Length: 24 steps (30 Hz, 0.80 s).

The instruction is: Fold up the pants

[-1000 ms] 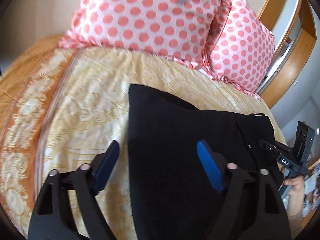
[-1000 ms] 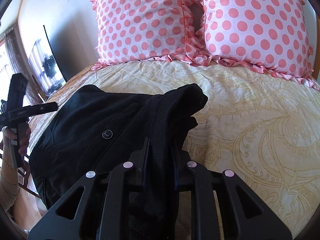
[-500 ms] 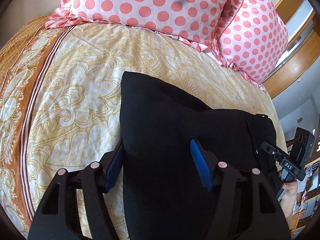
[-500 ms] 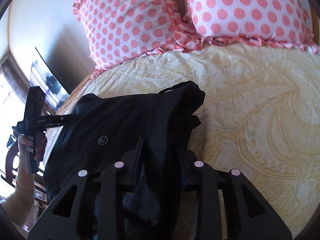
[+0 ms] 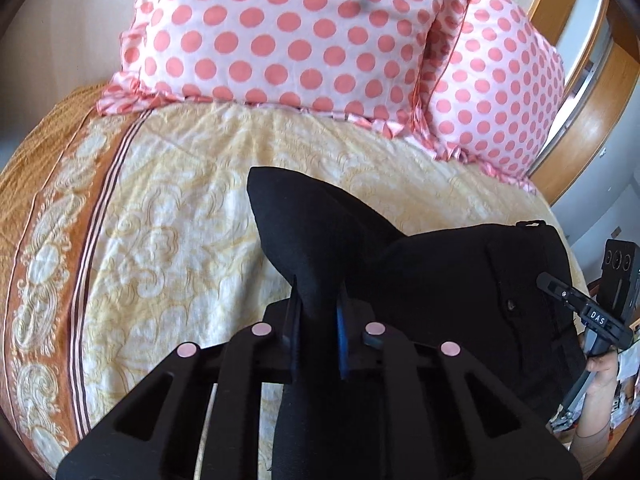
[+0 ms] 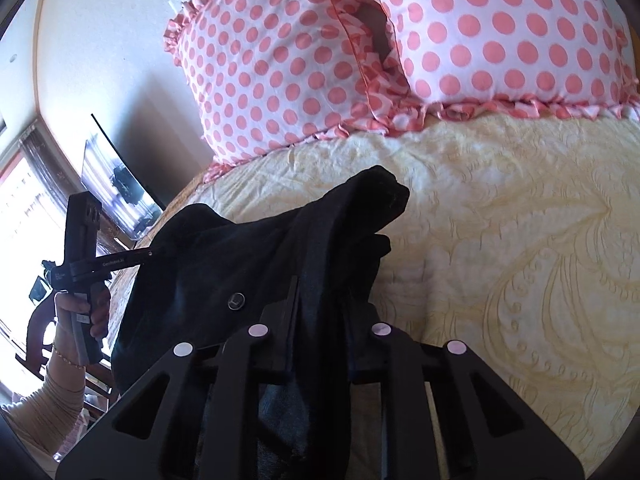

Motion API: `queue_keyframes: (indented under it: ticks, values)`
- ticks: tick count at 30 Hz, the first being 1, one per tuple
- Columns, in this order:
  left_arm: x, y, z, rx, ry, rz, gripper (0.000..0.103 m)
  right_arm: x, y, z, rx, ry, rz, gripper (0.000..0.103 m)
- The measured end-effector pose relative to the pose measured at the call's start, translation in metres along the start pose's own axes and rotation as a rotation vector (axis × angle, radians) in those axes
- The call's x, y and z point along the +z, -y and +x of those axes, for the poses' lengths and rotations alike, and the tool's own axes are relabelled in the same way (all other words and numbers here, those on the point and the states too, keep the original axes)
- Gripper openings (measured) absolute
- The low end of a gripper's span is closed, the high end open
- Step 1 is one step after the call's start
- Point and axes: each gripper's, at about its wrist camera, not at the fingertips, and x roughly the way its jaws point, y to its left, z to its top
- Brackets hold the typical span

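Note:
Black pants [image 5: 436, 276] lie partly folded on the yellow patterned bedspread [image 5: 168, 216]. My left gripper [image 5: 318, 312] is shut on the left edge of the pants and lifts a corner into a peak. My right gripper [image 6: 322, 304] is shut on the right edge of the pants [image 6: 248, 256], bunched fabric standing up between its fingers. A button [image 6: 236, 301] shows on the pants in the right wrist view. Each gripper shows in the other's view: the right one [image 5: 584, 312], the left one [image 6: 104, 264].
Two pink polka-dot pillows [image 5: 288, 28] [image 5: 492, 100] lean at the head of the bed. A wooden headboard frame [image 5: 576, 136] is at the right. An orange border [image 5: 48, 208] runs along the bedspread's left side. A dark screen [image 6: 116, 184] stands beyond the bed's left side.
My left gripper has closed on the pants' left edge and raised it; it was open over the fabric before. My right gripper stays shut on the pants, lifted slightly.

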Motion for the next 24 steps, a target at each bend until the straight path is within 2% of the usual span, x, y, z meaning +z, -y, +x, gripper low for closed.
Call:
queue_keyframes:
  ticks: [3, 9, 11, 13, 14, 16, 17, 18, 19, 21, 22, 24]
  values:
    - [0.022, 0.000, 0.003, 0.005, 0.038, -0.008, 0.009, 0.021, 0.002, 0.013, -0.024, 0.019, -0.012, 0.017]
    - [0.068, -0.001, 0.025, 0.049, 0.112, -0.026, 0.008, 0.063, 0.007, 0.048, -0.098, 0.039, -0.045, 0.017]
    - [0.074, -0.005, 0.039, 0.084, 0.100, -0.025, 0.008, 0.069, 0.008, 0.063, -0.149, 0.014, -0.076, 0.017]
    - [0.074, -0.012, 0.060, 0.117, 0.049, -0.026, 0.010, 0.067, 0.014, 0.076, -0.197, -0.046, -0.063, 0.017]
    - [0.071, -0.014, 0.067, 0.123, 0.032, -0.026, 0.016, 0.064, 0.017, 0.082, -0.223, -0.075, -0.055, 0.017]
    - [0.066, -0.017, 0.077, 0.152, 0.015, -0.026, 0.027, 0.062, 0.018, 0.084, -0.247, -0.077, -0.065, 0.020]
    - [0.064, -0.018, 0.081, 0.168, 0.004, -0.029, 0.039, 0.062, 0.017, 0.085, -0.271, -0.077, -0.073, 0.026]
    - [0.063, -0.020, 0.083, 0.183, -0.001, -0.036, 0.045, 0.062, 0.015, 0.085, -0.312, -0.077, -0.079, 0.041]
    - [0.062, -0.022, 0.083, 0.188, 0.002, -0.041, 0.049, 0.062, 0.015, 0.084, -0.350, -0.077, -0.084, 0.047]
    - [0.061, -0.026, 0.074, 0.195, 0.025, -0.058, 0.058, 0.061, 0.015, 0.076, -0.402, -0.062, -0.088, 0.060]
    - [0.059, -0.026, 0.064, 0.216, 0.053, -0.063, 0.058, 0.060, 0.016, 0.065, -0.431, -0.034, -0.079, 0.060]
    - [0.053, -0.022, 0.031, 0.262, 0.136, -0.044, 0.066, 0.057, 0.014, 0.040, -0.498, 0.048, -0.065, 0.061]
